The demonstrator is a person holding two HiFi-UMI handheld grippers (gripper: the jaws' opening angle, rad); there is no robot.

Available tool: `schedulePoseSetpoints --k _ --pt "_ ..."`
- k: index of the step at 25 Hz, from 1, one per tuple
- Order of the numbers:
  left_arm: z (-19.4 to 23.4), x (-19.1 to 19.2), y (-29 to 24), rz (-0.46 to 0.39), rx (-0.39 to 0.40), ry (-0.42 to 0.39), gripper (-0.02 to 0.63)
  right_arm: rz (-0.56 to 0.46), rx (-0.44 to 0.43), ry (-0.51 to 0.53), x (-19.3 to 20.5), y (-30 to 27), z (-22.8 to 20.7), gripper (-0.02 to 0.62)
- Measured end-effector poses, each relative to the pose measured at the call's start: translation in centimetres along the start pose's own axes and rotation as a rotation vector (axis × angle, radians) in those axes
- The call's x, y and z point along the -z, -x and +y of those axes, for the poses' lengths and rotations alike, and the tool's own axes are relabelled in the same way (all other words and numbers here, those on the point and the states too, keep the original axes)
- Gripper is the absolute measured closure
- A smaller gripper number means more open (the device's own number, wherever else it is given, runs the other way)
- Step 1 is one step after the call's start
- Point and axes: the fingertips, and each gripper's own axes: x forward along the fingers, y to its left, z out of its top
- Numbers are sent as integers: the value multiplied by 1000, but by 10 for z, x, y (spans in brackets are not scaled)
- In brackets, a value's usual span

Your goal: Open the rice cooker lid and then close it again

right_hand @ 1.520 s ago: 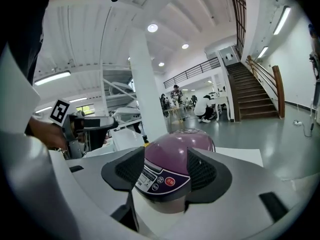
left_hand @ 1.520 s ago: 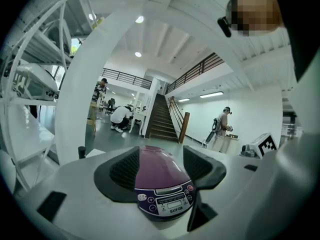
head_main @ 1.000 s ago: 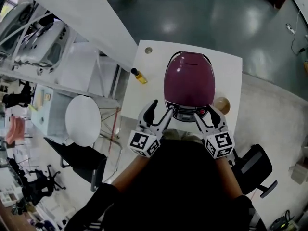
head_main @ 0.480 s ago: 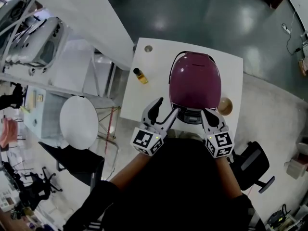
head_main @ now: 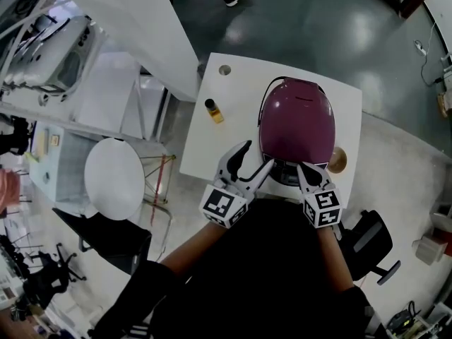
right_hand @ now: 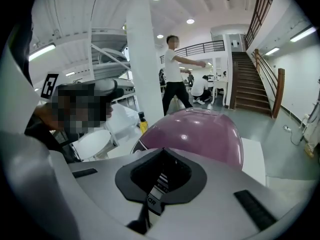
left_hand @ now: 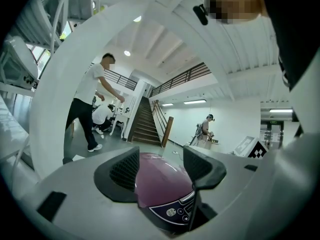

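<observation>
Being pressed together, the right gripper [head_main: 306,167] is being held at the front edge of the rice cooker [head_main: 296,119], perhaps touching it; the left gripper [head_main: 258,154] is being held spread beside.

In the head view, the rice cooker [head_main: 296,129] stands on the right half of the table [head_main: 205,154], at centre frame. A bottle [head_main: 213,111] stands to its left and a dish [head_main: 337,160] just beside its lower right. The 2 grippers sit below it, the left gripper [head_main: 256,155] at its lower left and the right gripper [head_main: 304,168] at its lower edge.
</observation>
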Motion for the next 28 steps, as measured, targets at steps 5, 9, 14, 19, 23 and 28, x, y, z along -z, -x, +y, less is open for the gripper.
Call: schedulePoseSetpoints --k 5,9,14,19,23,28 --pt "8 1 -1 2 10 8 354 54 21 -14 12 -5 -3 595" --pt "11 1 -7 0 19 16 354 96 33 5 18 -12 -5 595" --pt "14 3 -10 1 32 21 354 118 26 29 18 -13 -3 595" --pt "19 4 -14 3 26 40 354 125 46 58 20 -15 -3 595" --pt "25 4 -14 2 19 44 354 123 48 42 22 -14 -4 595" --pt "31 4 -11 13 9 62 354 101 31 1 23 -14 -3 595"
